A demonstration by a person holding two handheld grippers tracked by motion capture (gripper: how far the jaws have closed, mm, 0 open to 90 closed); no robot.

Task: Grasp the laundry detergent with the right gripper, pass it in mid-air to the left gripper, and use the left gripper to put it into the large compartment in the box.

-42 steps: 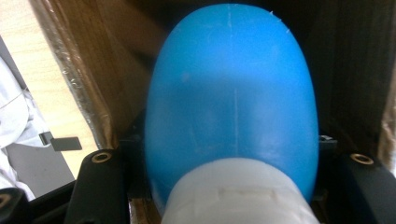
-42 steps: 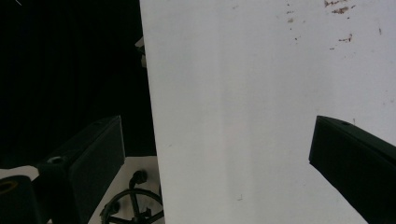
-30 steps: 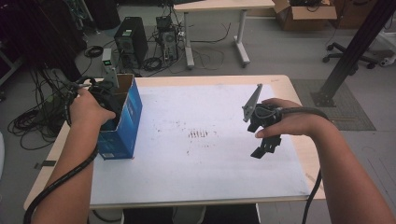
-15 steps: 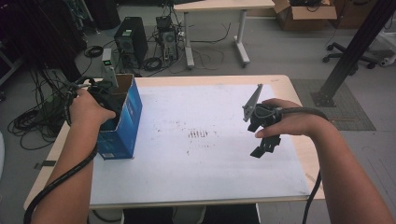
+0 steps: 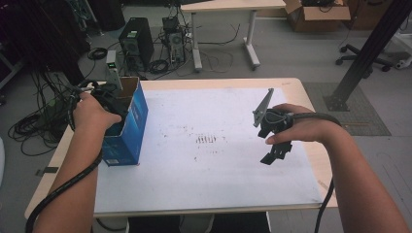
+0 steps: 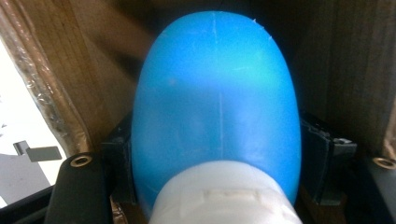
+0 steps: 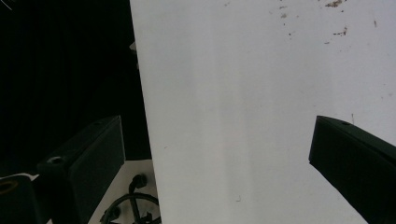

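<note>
A blue bottle [image 6: 215, 98] with a white cap [image 6: 224, 196] lies between the jaws of my left gripper [image 6: 219, 154], inside a box with brown cardboard walls [image 6: 345, 70]. The jaws have just been opening and now stand close beside the bottle's sides. In the high view that gripper [image 5: 112, 104] reaches into the open top of the blue cardboard box [image 5: 128, 131] at the table's left. My right gripper [image 5: 276, 151] hangs over the right part of the white sheet. Its jaws [image 7: 215, 130] are wide apart with nothing between them.
The white sheet [image 5: 218, 165] covers most of the wooden table [image 5: 301, 87]. Behind the table, computer towers [image 5: 136, 46] and cables lie on the floor, beside a second desk [image 5: 228, 7]. A black post [image 5: 369, 53] stands at the right.
</note>
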